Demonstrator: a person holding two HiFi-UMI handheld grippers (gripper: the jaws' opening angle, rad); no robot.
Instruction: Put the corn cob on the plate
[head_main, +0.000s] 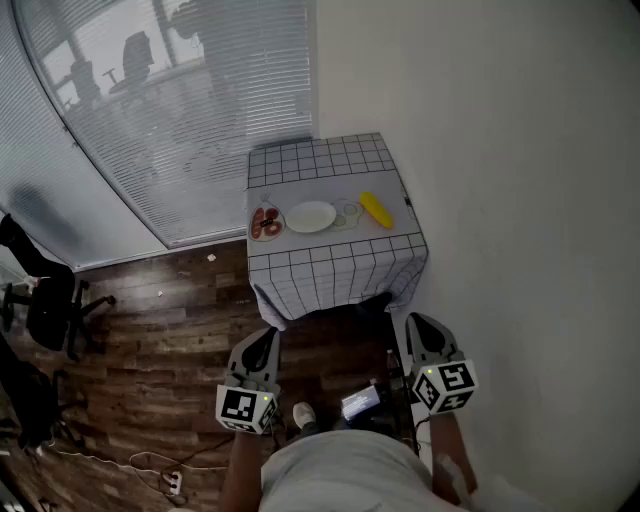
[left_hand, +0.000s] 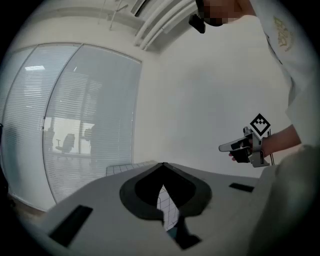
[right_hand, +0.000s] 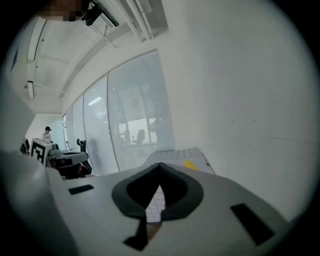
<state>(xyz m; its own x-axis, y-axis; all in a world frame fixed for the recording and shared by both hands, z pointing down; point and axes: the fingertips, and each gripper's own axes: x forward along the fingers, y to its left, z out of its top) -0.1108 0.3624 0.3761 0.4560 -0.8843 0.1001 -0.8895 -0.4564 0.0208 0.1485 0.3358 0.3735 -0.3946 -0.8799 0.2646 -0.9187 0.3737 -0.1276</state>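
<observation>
The yellow corn cob (head_main: 376, 209) lies on the right side of a small table with a checked cloth (head_main: 330, 265). Left of it sits an empty white plate (head_main: 311, 216). Both grippers hang well short of the table, over the wooden floor. My left gripper (head_main: 262, 342) and my right gripper (head_main: 420, 328) are both shut and hold nothing. In the right gripper view the corn cob (right_hand: 190, 164) shows far ahead, just past the jaw tips of the right gripper (right_hand: 160, 165). In the left gripper view the jaws of the left gripper (left_hand: 162, 165) meet at the tips, and the right gripper (left_hand: 245, 146) shows beside it.
A small plate with red food (head_main: 266, 223) sits at the table's left edge, and a clear ring-like thing (head_main: 347, 213) lies between the white plate and the corn. A white wall runs along the right. Windows with blinds (head_main: 170, 110) stand behind. A black office chair (head_main: 50, 305) is at the left.
</observation>
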